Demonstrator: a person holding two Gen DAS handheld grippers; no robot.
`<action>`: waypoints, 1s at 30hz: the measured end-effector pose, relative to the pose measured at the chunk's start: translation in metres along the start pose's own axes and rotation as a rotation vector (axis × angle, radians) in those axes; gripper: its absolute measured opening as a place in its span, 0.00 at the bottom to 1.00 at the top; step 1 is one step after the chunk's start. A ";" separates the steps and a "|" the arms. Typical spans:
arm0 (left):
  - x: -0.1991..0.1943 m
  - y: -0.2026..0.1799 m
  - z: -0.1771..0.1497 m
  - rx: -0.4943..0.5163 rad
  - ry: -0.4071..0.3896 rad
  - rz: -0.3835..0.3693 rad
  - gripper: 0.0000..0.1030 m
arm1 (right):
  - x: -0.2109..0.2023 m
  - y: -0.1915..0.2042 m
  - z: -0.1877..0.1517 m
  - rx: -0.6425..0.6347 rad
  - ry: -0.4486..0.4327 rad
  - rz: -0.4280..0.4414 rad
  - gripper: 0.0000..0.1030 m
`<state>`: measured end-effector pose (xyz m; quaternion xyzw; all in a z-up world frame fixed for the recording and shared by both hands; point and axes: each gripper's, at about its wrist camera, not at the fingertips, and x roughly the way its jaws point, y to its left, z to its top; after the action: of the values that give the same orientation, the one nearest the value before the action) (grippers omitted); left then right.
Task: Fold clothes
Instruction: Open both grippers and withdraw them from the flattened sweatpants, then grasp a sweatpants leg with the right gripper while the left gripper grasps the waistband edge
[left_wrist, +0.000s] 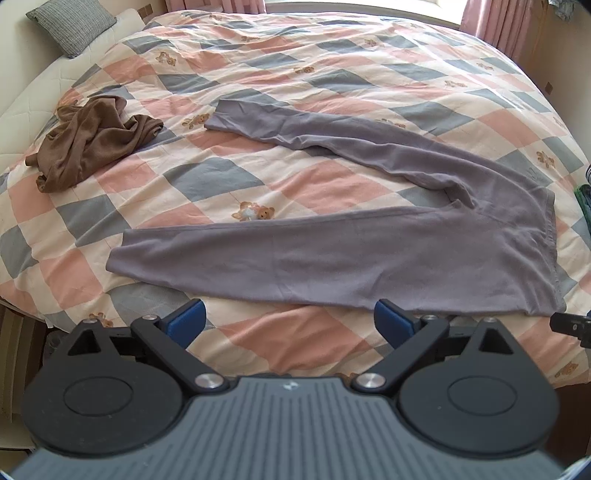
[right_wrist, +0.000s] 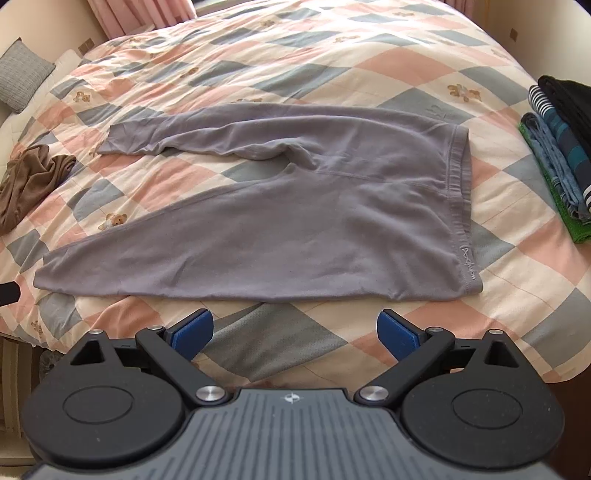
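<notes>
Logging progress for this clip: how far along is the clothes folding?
Done: a folded stack sits at the bed's right edge. In hand: nothing; both hand-held grippers, left and right, are open before the flat, unfolded grey trousers. Left: those trousers and the crumpled brown garment.

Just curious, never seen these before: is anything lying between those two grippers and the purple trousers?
Nothing visible. Only bare quilt lies between each open hand-held gripper (left, right) and the trousers. The brown garment and folded pile sit off to the sides.
</notes>
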<state>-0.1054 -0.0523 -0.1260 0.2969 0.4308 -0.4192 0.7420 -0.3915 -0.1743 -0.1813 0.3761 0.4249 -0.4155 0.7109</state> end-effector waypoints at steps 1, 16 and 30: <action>0.001 -0.001 -0.001 0.000 0.005 0.000 0.94 | 0.001 -0.001 -0.001 -0.002 0.004 -0.001 0.96; 0.040 0.017 -0.013 -0.010 0.097 -0.041 0.94 | 0.035 -0.042 -0.030 0.116 0.158 -0.030 0.96; 0.161 0.044 0.107 0.222 -0.030 -0.114 0.90 | 0.082 -0.101 0.035 0.171 0.082 -0.029 0.77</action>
<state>0.0198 -0.1761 -0.2166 0.3461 0.3868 -0.5100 0.6859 -0.4494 -0.2655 -0.2625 0.4460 0.4222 -0.4445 0.6521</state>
